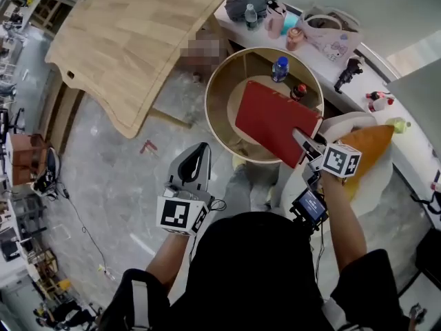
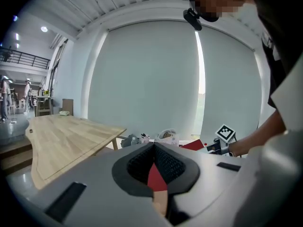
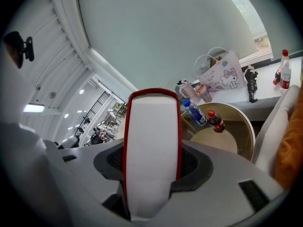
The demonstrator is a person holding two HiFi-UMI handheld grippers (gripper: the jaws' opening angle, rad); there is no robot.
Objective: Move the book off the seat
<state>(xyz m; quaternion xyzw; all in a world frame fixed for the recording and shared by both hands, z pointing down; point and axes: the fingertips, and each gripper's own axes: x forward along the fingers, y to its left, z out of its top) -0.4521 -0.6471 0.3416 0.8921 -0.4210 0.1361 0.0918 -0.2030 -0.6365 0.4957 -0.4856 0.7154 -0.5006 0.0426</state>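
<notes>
Red book (image 1: 274, 119) was clamped at near edge by right tool (image 1: 303, 143), jaws pressed on both covers, white page edge facing tool camera. Book hung tilted in air over round wooden counter (image 1: 220, 81). Two bottles (image 1: 279, 67) stood beyond. White seat (image 1: 344, 123) with orange cushion (image 1: 372, 147) was just right. Left tool (image 1: 198, 150) was lower left, jaw tips together, holding nothing.

Head view steeply downward; both gripper views near-level; red book (image 1: 275, 121) (image 2: 194, 145) (image 3: 151, 150) in all.
</notes>
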